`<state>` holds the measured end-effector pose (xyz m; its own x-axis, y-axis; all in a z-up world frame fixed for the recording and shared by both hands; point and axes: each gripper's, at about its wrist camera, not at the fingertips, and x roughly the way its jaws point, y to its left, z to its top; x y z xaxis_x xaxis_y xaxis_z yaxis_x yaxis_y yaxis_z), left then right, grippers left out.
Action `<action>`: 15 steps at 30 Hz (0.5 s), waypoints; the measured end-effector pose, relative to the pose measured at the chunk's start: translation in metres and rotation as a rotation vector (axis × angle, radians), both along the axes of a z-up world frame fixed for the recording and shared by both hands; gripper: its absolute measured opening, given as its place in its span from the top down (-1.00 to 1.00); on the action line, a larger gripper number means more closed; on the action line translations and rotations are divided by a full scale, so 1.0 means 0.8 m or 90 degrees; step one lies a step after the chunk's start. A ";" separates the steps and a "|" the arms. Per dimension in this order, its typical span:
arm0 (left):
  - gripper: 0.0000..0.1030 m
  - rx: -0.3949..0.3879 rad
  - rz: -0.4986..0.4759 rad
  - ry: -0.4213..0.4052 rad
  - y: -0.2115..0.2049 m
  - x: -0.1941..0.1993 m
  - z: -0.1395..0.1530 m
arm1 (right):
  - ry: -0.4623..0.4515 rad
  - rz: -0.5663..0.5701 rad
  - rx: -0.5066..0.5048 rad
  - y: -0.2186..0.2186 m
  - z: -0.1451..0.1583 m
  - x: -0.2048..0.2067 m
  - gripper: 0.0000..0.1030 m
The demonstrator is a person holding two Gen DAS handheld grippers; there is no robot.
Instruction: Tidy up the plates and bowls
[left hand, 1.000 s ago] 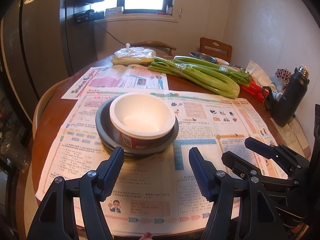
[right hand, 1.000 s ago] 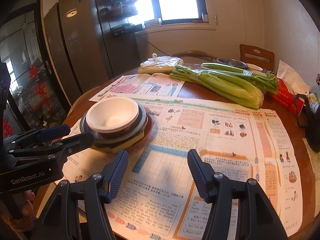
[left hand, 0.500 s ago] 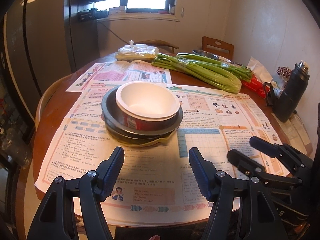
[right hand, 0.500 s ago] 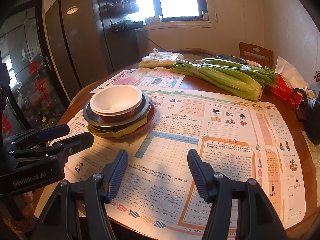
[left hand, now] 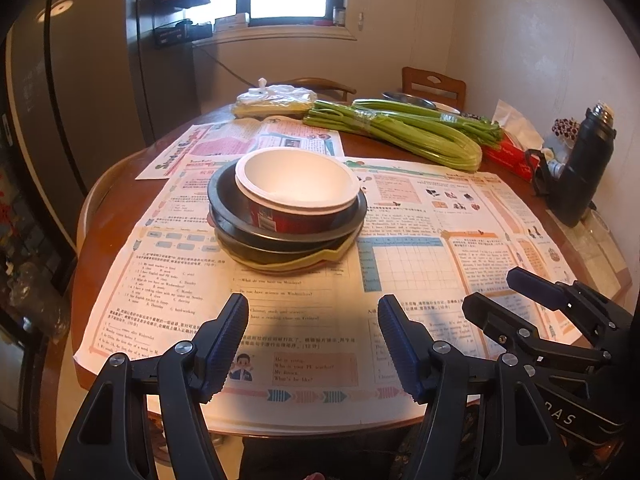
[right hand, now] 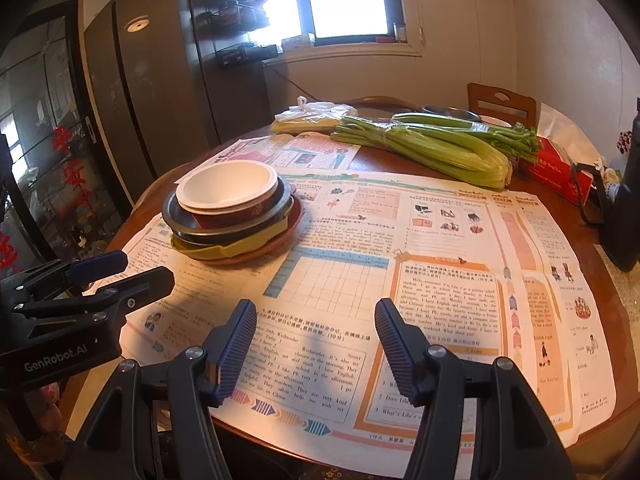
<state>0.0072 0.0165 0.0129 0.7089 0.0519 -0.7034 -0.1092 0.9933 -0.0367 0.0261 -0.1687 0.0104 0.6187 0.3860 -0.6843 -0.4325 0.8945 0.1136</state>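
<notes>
A stack of dishes stands on the newspaper-covered round table. On top is a white-lined red bowl point(left hand: 296, 190) point(right hand: 230, 196), nested in dark grey plates point(left hand: 280, 236) point(right hand: 200, 232) over a yellow dish point(right hand: 244, 246) and a brown plate point(right hand: 280, 240). My left gripper point(left hand: 312, 320) is open and empty, near the table's front edge, short of the stack. My right gripper point(right hand: 316, 320) is open and empty, to the right of the stack. It also shows in the left wrist view point(left hand: 516, 292).
Celery bunches point(left hand: 400, 132) and a plastic bag point(left hand: 276, 100) lie at the back. A black flask point(left hand: 580, 168) and red tissue box point(left hand: 508, 154) stand at the right. Newspaper point(right hand: 440, 264) covers the table. Chairs and a tall cabinet lie beyond.
Both grippers have drawn back from the stack toward the table's front edge and risen a little. The stack looks farther away; it has not moved. Both stay open.
</notes>
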 end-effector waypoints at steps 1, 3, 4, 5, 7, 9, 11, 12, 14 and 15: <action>-0.34 0.001 0.000 0.002 -0.001 0.000 -0.001 | -0.001 -0.001 -0.002 0.000 -0.001 -0.002 -0.19; -0.34 0.006 -0.002 0.006 -0.003 0.000 -0.003 | -0.008 -0.001 -0.001 -0.002 0.000 -0.009 -0.19; -0.34 0.006 -0.002 0.007 -0.004 0.000 -0.003 | -0.011 -0.003 -0.002 -0.003 0.000 -0.011 -0.19; -0.34 0.006 -0.002 0.006 -0.005 0.000 -0.003 | -0.013 -0.004 -0.005 -0.003 0.000 -0.013 -0.19; -0.34 0.005 0.000 0.005 -0.006 -0.001 -0.002 | -0.015 -0.004 -0.008 -0.004 0.002 -0.015 -0.19; -0.34 0.005 0.002 0.004 -0.007 -0.003 -0.002 | -0.017 -0.004 -0.007 -0.006 0.003 -0.017 -0.19; -0.34 0.006 0.002 0.003 -0.008 -0.004 -0.001 | -0.017 -0.005 -0.008 -0.007 0.003 -0.017 -0.19; -0.34 0.007 0.004 0.004 -0.008 -0.004 -0.001 | -0.017 -0.005 -0.007 -0.008 0.003 -0.018 -0.19; -0.34 0.008 0.003 0.003 -0.009 -0.006 0.000 | -0.017 -0.006 -0.006 -0.009 0.004 -0.019 -0.19; -0.34 0.009 0.002 0.002 -0.010 -0.007 0.000 | -0.018 -0.006 -0.005 -0.009 0.004 -0.020 -0.19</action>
